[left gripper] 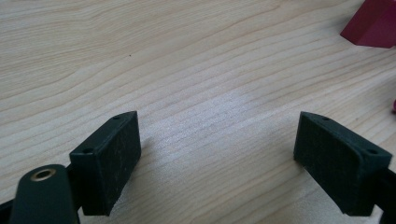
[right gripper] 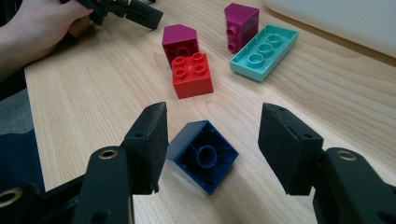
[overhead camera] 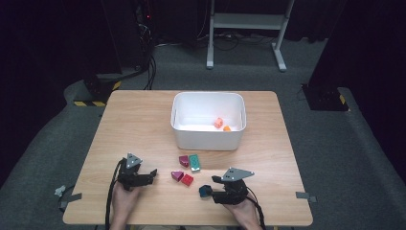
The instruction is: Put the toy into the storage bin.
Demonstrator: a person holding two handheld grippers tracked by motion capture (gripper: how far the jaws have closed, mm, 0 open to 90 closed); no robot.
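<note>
Pale wooden table (overhead camera: pixel 139 120) on grey carpet, dark room behind.
Low in the frame, the right gripper (right gripper: pixel 212 140) lies nearly level, jaws spread around the blue brick (right gripper: pixel 202 155), hollow side up, pads clear; left gripper (overhead camera: pixel 154 173), lower left, gapes over bare wood.

**No readable markings**

From my station I can make out no text, label, brand, number or sign on anything. The only sign-like marking I see is the yellow-and-black hazard striping (overhead camera: pixel 89 103) on the floor, beyond the table's far left corner.
</note>
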